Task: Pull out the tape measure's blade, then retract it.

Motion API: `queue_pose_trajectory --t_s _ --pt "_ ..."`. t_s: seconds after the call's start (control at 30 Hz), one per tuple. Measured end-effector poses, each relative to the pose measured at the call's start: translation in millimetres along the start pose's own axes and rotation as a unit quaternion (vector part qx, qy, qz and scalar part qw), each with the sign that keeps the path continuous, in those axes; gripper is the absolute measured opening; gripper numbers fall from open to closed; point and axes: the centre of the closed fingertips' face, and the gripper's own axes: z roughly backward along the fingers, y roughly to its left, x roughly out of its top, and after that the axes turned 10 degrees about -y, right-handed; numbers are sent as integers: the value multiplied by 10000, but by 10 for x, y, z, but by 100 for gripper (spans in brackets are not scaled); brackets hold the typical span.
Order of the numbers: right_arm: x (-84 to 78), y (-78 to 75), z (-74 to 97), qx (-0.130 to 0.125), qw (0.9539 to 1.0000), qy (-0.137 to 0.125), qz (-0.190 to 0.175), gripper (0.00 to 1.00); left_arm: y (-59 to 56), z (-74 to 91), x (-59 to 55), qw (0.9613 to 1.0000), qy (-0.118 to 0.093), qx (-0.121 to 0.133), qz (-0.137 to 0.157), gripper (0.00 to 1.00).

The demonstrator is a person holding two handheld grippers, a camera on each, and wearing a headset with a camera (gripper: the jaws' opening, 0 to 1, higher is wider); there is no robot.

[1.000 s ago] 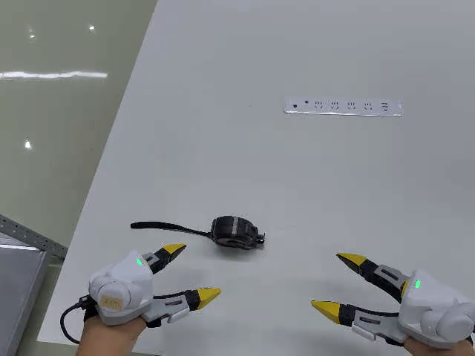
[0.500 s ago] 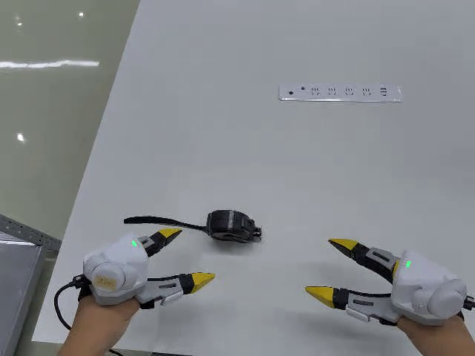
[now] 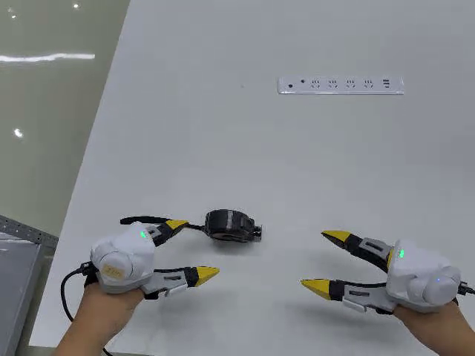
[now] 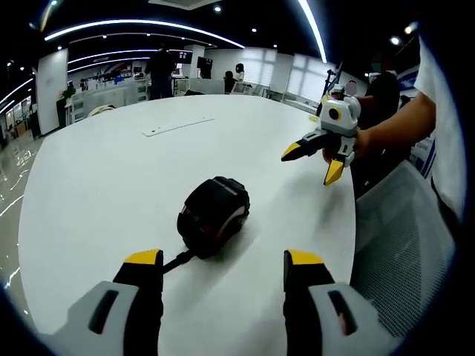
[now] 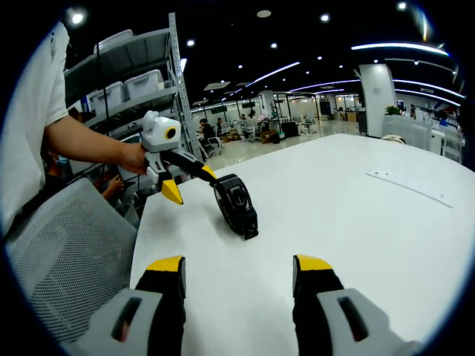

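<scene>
Fingers (image 4: 142, 259) of the left gripper (image 3: 194, 248) stood wide apart with nothing between them, their yellow tips low over the white counter (image 3: 297, 163). Just ahead of those tips lay the tape measure (image 3: 230, 225), a black case resting on the counter, its blade wound in and only the small hook (image 3: 258, 231) showing at the end turned toward the right gripper (image 3: 319, 259). A thin black strap (image 3: 137, 220) ran from the case's other end toward the left gripper, passing by the farther left finger; whether that tip touched the strap could not be told. The right gripper's fingers were likewise spread and held nothing, pointing at the tape measure from well apart, on the side opposite the left gripper. Farther back on the counter, well beyond the tape measure, lay a white power strip (image 3: 341, 85). Glossy floor (image 3: 44, 111) showed past the counter's left edge, and in the right gripper view a mesh chair back (image 5: 67, 252) and metal shelving (image 5: 141, 67) with bins stood behind the person's arm (image 5: 82, 141).
</scene>
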Motion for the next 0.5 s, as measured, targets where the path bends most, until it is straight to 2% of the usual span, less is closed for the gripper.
queue_pose_trajectory --t_s 0.5 --pt "-26 -73 -143 186 9998 -39 67 57 70 -158 38 9994 74 -262 -212 63"
